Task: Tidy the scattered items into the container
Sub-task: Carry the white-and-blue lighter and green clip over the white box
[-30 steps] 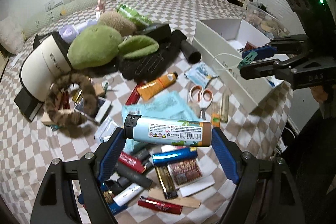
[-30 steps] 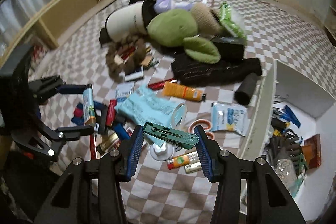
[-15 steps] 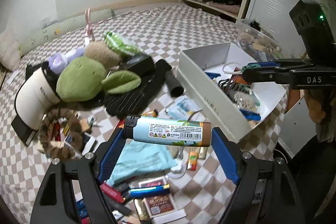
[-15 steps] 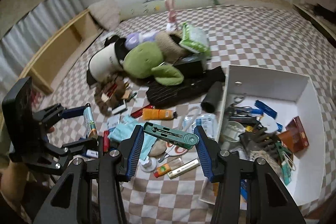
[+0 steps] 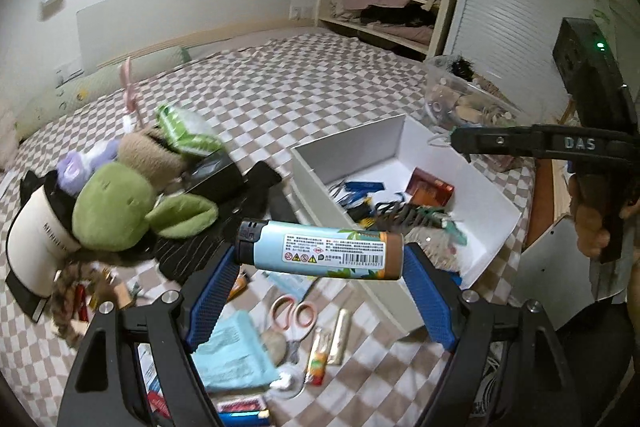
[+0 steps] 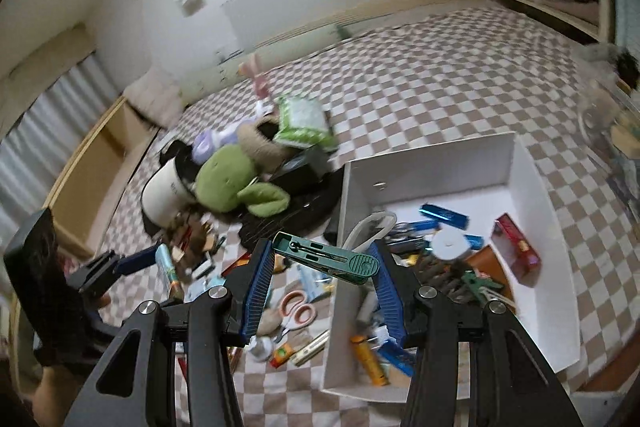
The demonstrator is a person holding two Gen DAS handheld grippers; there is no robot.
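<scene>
Above a checked bedspread (image 5: 304,95), the left gripper (image 5: 320,259) is held tilted downward, its blue pads clamped endwise on a pale-blue lighter (image 5: 320,253) that is carried level across the jaws. The right gripper (image 6: 324,259) is angled down likewise and is closed on a green clothespin (image 6: 326,259), which is gripped lengthwise and hangs over the near-left edge of the white container (image 6: 536,183). In the left wrist view the right gripper is seen side-on at the right (only part of a hand is visible on its grip), raised over the container's far corner.

The container is set on the bed to the right of the clutter and is already partly filled: a red box (image 6: 516,245), a blue bar (image 6: 444,215) and a second green clip (image 6: 478,283) are seen inside. Between the left gripper and the container lie pink-handled scissors (image 5: 294,313), a light-blue packet (image 5: 232,355) and small tubes. Farther back, a green plush toy (image 5: 120,211), a white cup (image 5: 34,239) and a dark glove (image 5: 200,251) are heaped together. A clear tub (image 5: 460,103) stands just beyond the container.
</scene>
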